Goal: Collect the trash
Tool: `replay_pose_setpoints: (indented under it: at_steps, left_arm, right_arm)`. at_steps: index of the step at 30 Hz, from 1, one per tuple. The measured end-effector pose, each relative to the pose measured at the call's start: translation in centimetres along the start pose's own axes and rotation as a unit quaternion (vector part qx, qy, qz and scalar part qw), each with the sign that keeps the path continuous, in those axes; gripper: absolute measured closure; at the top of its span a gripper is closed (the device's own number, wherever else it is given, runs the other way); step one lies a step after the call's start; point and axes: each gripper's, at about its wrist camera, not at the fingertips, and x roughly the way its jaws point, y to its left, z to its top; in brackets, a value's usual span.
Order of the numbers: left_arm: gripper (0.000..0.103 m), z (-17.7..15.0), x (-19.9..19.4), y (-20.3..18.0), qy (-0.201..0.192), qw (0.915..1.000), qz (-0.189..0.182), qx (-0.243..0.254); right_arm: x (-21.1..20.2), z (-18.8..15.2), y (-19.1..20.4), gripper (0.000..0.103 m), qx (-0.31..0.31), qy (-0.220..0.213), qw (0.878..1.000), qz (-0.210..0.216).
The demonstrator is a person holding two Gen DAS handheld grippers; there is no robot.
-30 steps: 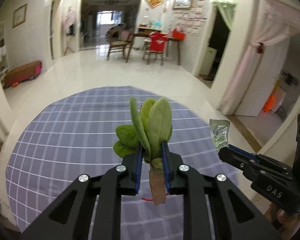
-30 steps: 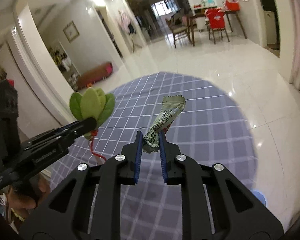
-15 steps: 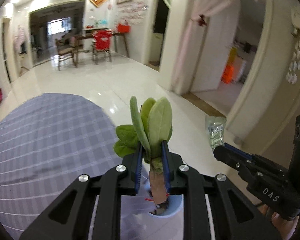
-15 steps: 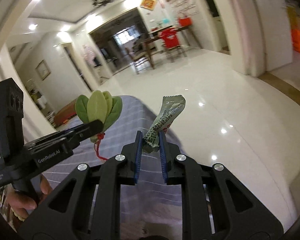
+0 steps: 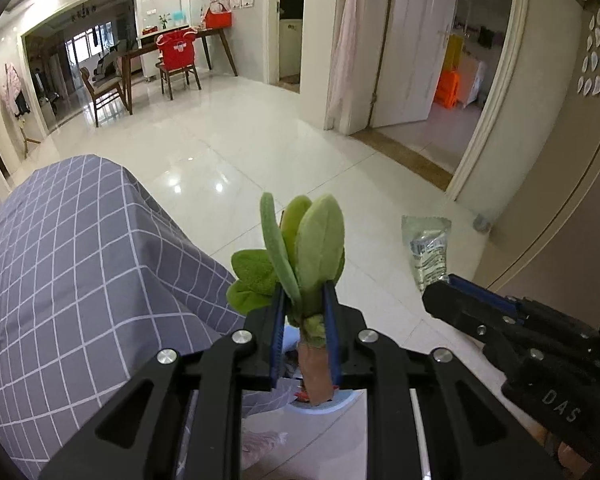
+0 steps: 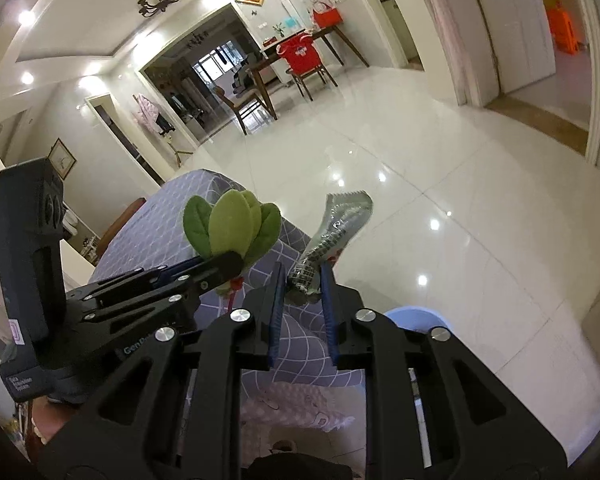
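Note:
My left gripper [image 5: 305,292] is shut on a green plush leafy vegetable [image 5: 304,248] with a brown stem, held upright in the air. It also shows in the right wrist view [image 6: 232,228]. My right gripper [image 6: 302,274] is shut on a crumpled silver-green snack wrapper [image 6: 332,236], which also shows in the left wrist view [image 5: 428,248]. Both grippers hang side by side past the table edge. A light blue bin [image 5: 332,402] sits on the floor just below, mostly hidden behind the left gripper; its rim shows in the right wrist view [image 6: 412,318].
The table with the purple checked cloth [image 5: 72,264] is at the left. Glossy white floor tiles [image 5: 260,140] stretch ahead. A doorway and wall [image 5: 500,120] stand at the right. A dining table and chairs [image 5: 172,60] are far back.
Both grippers have swung right, off the table and out over the floor, still holding the vegetable and the wrapper. The blue bin has come into view beneath them.

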Motion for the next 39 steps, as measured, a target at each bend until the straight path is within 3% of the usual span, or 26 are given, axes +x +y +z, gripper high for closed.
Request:
replay_pose_setpoints:
  at_steps: [4, 12, 29, 31, 33, 34, 39]
  left_arm:
    - [0.085, -0.8, 1.6, 0.1, 0.022, 0.9998, 0.0, -0.001]
    - [0.085, -1.7, 4.1, -0.1, 0.055, 0.9984, -0.012, -0.004]
    - [0.082, -0.8, 4.4, -3.0, 0.059, 0.998, -0.02, 0.014]
    - [0.073, -0.5, 4.6, -3.4, 0.058, 0.9979, -0.021, 0.017]
    - [0.035, -0.4, 4.6, -3.5, 0.06, 0.9979, -0.012, 0.022]
    - [0.03, -0.3, 4.4, -3.5, 0.057, 0.9982, -0.002, 0.02]
    - [0.028, -0.1, 3.1, -3.2, 0.058, 0.9982, 0.008, 0.01]
  right_arm:
    - [2.5, -0.1, -2.0, 0.046, 0.03, 0.024, 0.999, -0.015]
    - [1.0, -1.7, -4.7, 0.046, 0.059, 0.01, 0.997, -0.041]
    - [-2.6, -2.3, -5.0, 0.039, 0.065, -0.05, 0.993, -0.08]
    - [-2.8, -2.3, -5.0, 0.039, 0.067, -0.058, 0.993, -0.082]
    - [-3.2, -2.3, -4.8, 0.039, 0.068, -0.065, 0.992, -0.084]
    - [-3.3, -2.3, -4.8, 0.038, 0.068, -0.067, 0.992, -0.085]
    - [-4.2, -2.4, -3.6, 0.038, 0.059, -0.071, 0.992, -0.086]
